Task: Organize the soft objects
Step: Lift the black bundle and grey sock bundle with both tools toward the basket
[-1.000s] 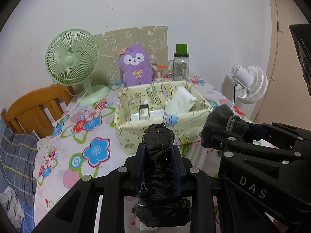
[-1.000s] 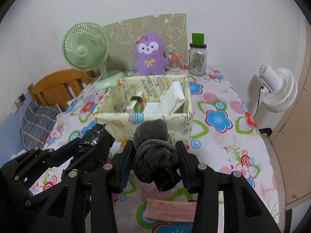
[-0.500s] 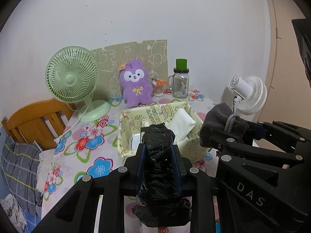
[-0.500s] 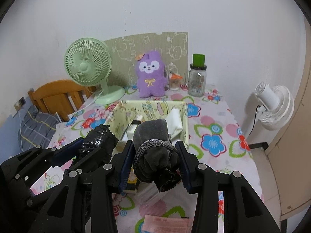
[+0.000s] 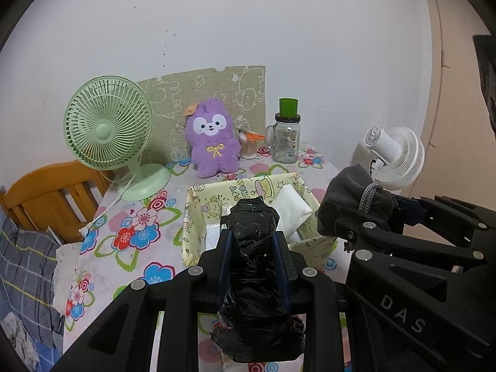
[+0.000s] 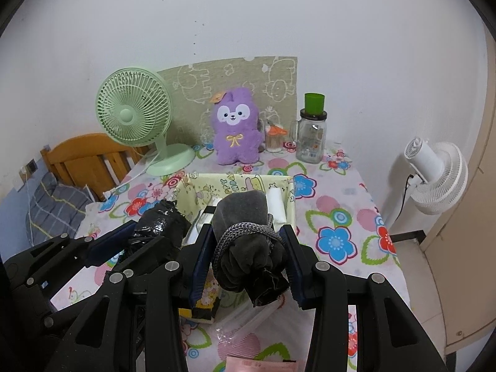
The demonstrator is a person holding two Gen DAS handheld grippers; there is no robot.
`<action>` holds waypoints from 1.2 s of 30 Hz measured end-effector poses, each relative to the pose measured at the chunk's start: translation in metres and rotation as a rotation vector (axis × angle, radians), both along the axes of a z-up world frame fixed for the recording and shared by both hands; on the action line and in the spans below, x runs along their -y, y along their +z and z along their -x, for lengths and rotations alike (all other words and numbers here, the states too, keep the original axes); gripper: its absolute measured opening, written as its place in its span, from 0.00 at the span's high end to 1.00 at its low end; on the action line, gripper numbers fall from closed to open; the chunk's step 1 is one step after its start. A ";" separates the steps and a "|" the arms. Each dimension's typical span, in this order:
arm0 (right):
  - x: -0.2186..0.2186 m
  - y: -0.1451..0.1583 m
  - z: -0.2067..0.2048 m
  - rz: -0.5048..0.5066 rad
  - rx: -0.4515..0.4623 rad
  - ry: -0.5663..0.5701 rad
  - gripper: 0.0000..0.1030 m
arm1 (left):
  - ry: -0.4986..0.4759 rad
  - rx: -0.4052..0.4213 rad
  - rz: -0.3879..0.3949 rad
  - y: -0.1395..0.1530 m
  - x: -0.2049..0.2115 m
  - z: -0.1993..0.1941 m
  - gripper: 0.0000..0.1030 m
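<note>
Currently you are working over a table (image 6: 341, 186) with a flowered cloth, and a yellow fabric box (image 5: 192, 217) is sitting mid-table with white packets inside. Behind it a green fan (image 5: 107, 124), a purple plush toy (image 5: 212, 142) and a glass jar (image 5: 285, 142) are lining the wall; a white fan (image 6: 434, 170) is standing off the table's right edge.

Your left gripper (image 5: 251, 266) is clenching a black plastic bundle (image 5: 254, 248), pads pressing both sides, held in the air on the near side of the box. Your right gripper (image 6: 246, 254) is grasping a grey drawstring pouch (image 6: 245, 235) across its corded neck, also on the near side of the box.

Risks, as judged:
- The two tools are sitting just beside each other; lowering both into the box together is likely to make them collide or shove the box.
- The plastic is slick and crumpled, so it may be slipping if you loosen early.
- The box walls look soft; catching the rim could be folding it or tipping the packets.
- The pouch's loose tail may be snagging on a pad at release.
</note>
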State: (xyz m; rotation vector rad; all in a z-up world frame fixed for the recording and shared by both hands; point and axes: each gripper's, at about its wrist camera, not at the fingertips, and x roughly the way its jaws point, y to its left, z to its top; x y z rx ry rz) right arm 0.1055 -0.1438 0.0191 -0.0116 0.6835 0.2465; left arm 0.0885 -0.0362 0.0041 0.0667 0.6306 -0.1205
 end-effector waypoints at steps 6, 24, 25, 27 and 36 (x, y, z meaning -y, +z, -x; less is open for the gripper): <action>-0.004 0.000 -0.011 0.010 0.000 0.007 0.55 | 0.007 -0.011 0.010 -0.001 -0.001 -0.014 0.75; -0.009 -0.008 -0.051 0.002 -0.009 0.003 0.55 | 0.026 -0.038 0.019 -0.010 -0.009 -0.054 0.75; -0.009 -0.009 -0.054 0.001 -0.010 0.002 0.54 | 0.027 -0.041 0.019 -0.011 -0.010 -0.056 0.75; -0.010 -0.011 -0.059 -0.001 -0.012 0.000 0.54 | 0.029 -0.046 0.022 -0.012 -0.011 -0.061 0.75; -0.013 -0.018 -0.080 -0.010 -0.029 -0.010 0.54 | 0.034 -0.064 0.022 -0.020 -0.015 -0.083 0.75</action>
